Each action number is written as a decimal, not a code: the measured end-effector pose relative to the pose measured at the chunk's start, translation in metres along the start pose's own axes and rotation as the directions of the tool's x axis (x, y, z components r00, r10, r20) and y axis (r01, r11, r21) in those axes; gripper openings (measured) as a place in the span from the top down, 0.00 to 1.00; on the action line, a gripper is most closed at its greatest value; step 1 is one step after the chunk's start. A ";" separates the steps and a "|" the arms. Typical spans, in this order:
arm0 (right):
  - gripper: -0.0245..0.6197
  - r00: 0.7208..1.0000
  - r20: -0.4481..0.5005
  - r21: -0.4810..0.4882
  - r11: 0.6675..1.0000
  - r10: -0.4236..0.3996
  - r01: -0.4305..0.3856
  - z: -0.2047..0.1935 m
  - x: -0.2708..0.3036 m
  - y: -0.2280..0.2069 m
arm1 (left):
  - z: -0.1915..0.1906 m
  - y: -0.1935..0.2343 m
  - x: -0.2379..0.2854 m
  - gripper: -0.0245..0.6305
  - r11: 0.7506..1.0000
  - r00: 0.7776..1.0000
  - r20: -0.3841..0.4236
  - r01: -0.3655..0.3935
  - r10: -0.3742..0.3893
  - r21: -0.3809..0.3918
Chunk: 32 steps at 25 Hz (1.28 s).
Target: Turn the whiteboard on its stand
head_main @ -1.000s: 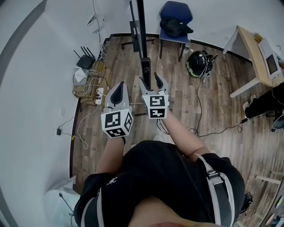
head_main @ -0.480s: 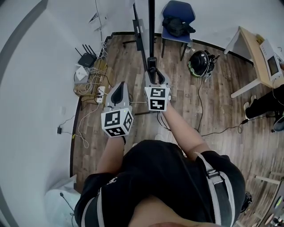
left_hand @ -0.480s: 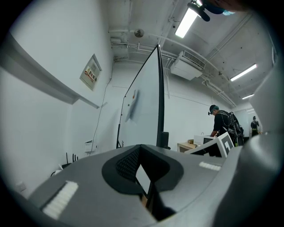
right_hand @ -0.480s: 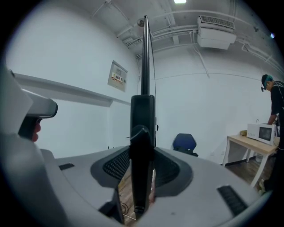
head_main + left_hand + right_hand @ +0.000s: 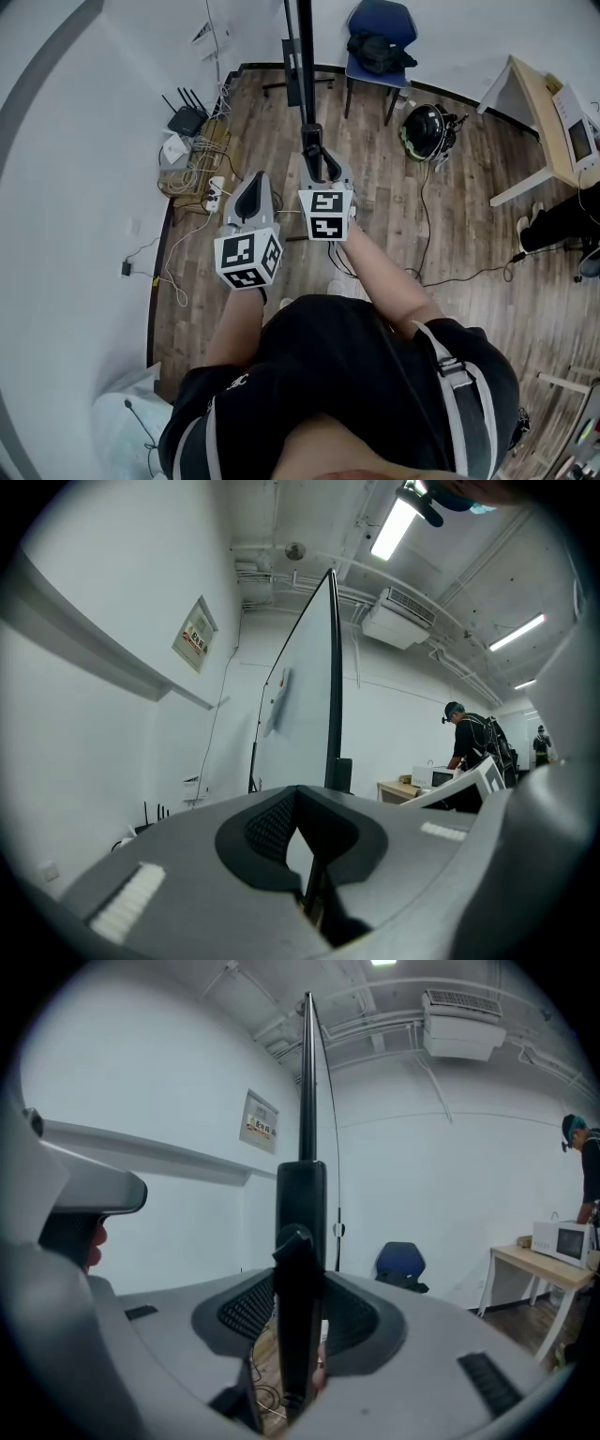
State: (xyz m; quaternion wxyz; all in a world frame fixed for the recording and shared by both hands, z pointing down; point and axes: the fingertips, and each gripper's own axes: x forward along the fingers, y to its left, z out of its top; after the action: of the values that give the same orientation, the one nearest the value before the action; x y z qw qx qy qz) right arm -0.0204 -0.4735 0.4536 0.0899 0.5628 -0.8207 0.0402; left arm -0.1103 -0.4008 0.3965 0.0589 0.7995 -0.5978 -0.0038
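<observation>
Now ur R gripper [image 5: 315,157] was clamped on the whiteboard's [image 5: 305,686] black edge piece [image 5: 300,1241]. L gripper's [image 5: 251,180] jaws were together, empty.

Two handheld grippers, the left gripper [image 5: 251,183] and the right gripper [image 5: 319,157], share the room with one whiteboard [image 5: 305,696] on one stand [image 5: 302,1204]. On the wooden floor are one blue chair [image 5: 377,21] carrying one dark bag [image 5: 375,53], one helmet [image 5: 424,129], one router [image 5: 187,119] and one power strip [image 5: 214,197]. One table [image 5: 530,98] bears one white appliance [image 5: 579,136]. One sign [image 5: 197,637] hangs on the wall, one air-conditioning unit [image 5: 398,621] overhead. One person [image 5: 469,747] stands by the table.
</observation>
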 end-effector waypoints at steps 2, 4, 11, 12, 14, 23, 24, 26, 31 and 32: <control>0.70 1.000 -0.002 0.004 1.000 0.001 -0.001 -0.001 -0.003 0.003 | -0.001 0.002 -0.005 0.95 1.000 1.000 0.000 -0.017 0.017 -0.003; 0.70 1.000 -0.006 0.012 1.000 -0.005 0.005 -0.001 -0.004 0.002 | -0.002 0.004 -0.010 0.95 0.999 0.999 0.000 -0.034 0.034 -0.004; 0.71 1.000 -0.016 0.018 1.000 -0.009 0.009 -0.003 -0.008 0.002 | -0.013 0.007 -0.025 0.95 0.996 0.996 -0.009 -0.087 0.087 -0.032; 0.71 1.000 -0.016 0.017 1.000 -0.012 0.012 -0.003 -0.008 0.003 | -0.014 0.008 -0.027 0.95 0.995 0.996 -0.009 -0.089 0.089 -0.036; 0.72 1.000 -0.015 0.013 1.000 -0.023 0.023 -0.002 -0.010 0.003 | -0.016 0.009 -0.032 0.95 0.996 0.996 -0.006 -0.086 0.086 -0.038; 0.96 0.995 0.049 0.063 0.994 -0.090 0.086 -0.018 -0.032 0.006 | -0.021 0.017 -0.062 0.95 0.999 0.998 -0.026 -0.049 0.049 -0.006; 0.91 0.995 0.048 0.085 0.993 -0.083 0.079 -0.018 -0.028 0.003 | -0.025 0.021 -0.066 0.95 0.999 0.998 -0.031 -0.050 0.050 -0.003; 0.66 0.998 0.038 0.103 0.994 -0.051 0.047 -0.020 -0.019 0.004 | -0.033 0.027 -0.073 0.95 0.998 0.997 -0.048 -0.055 0.054 -0.013; 0.65 0.998 -0.015 0.056 0.997 -0.061 0.062 -0.022 0.006 0.001 | -0.032 0.031 -0.073 0.95 0.998 0.998 -0.046 -0.053 0.052 -0.028; 0.65 0.997 -0.020 0.046 0.996 -0.071 0.072 -0.021 0.009 -0.001 | -0.030 0.030 -0.072 0.95 0.998 0.998 -0.041 -0.053 0.052 -0.025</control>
State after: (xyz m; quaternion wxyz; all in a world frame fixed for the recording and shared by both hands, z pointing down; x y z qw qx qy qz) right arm -0.0203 -0.4787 0.4758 0.0855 0.5936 -0.7979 0.0613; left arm -0.1574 -0.3376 0.4249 0.0813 0.7827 -0.6170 0.0059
